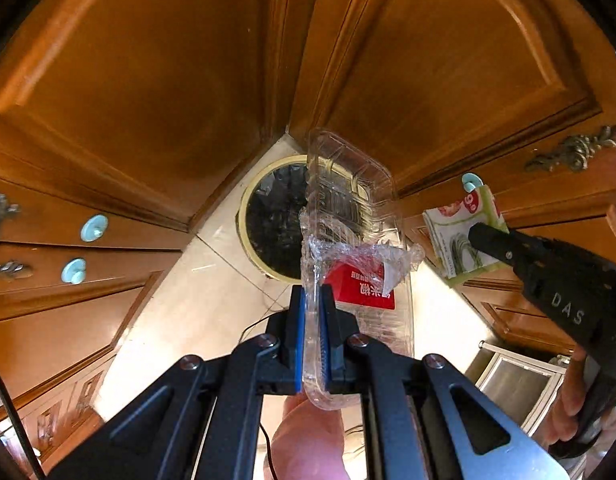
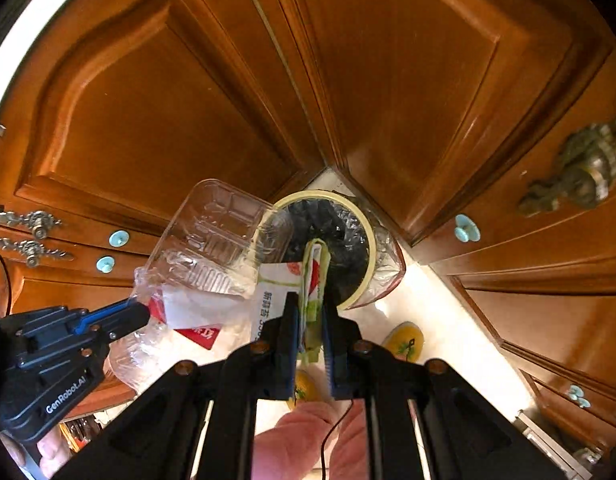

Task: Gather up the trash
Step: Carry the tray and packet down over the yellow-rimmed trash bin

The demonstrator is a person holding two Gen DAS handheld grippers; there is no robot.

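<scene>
Wooden cupboard doors close in on all sides of both claws, meeting in a corner, and carry small pale-blue knobs and ornate metal handles. Below the claws, in that corner, a round bin with a pale-yellow rim and a dark liner stands on a light tiled floor. A thin dark cable runs across the floor near the person's hand, and a yellow slipper lies on the tiles just right of the right claw. A metal-framed thing shows at the lower right edge; what it is cannot be told.

The left claw points steeply down, its blue pads pressed together on the edge of a clear plastic tray. The tray stands out ahead of the claw, over the bin's right half, with crumpled clear film and a red-and-white label clinging near the grip.

The right claw also points steeply down, its pads clamped on a folded paper packet printed in white, green and red. The packet sticks out past the fingertips, over the bin's opening. In the right wrist view the tray hangs just left of the packet, and it partly covers the bin's left rim.

Nothing lies between either piece of trash and the bin's mouth.
</scene>
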